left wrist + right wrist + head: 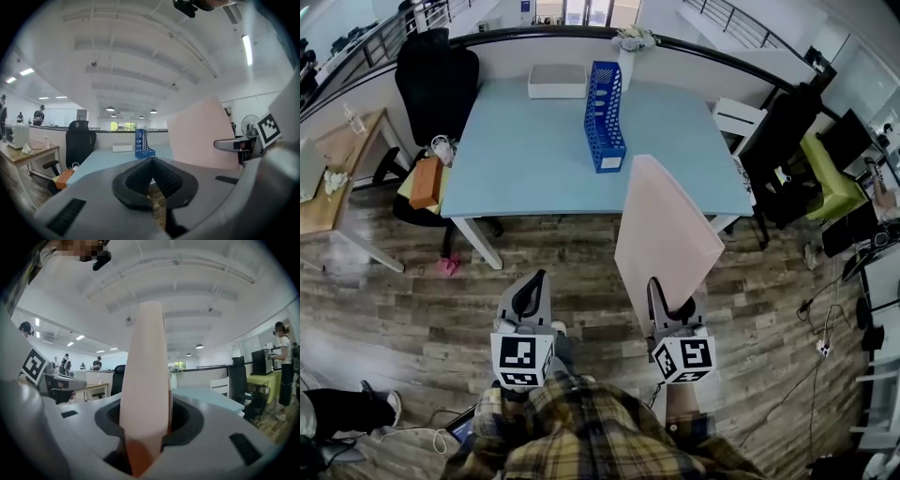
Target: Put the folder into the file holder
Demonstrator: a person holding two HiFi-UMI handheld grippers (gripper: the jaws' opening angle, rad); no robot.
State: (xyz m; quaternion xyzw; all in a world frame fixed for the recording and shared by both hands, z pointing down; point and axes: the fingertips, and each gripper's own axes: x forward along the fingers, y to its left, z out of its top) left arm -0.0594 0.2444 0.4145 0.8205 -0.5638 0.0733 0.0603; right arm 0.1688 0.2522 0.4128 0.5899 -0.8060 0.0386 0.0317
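Gripping the pink folder (667, 234) by its bottom edge, the R gripper (664, 302) pinches it upright, prob. so it can slide edge-first into a slot. L gripper (531, 294), beside it: jaws pressed together, empty. Folder not yet over the table (516, 164), well short of the blue file holder (605, 117).

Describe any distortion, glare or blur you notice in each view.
Head view: sharp and evenly lit, but the fisheye lens bends the floor planks towards the edges. Left gripper view: dark vignetted corners, and the ceiling strip light glares. Right gripper view: the pink folder, close to the lens, looks soft and stretched.
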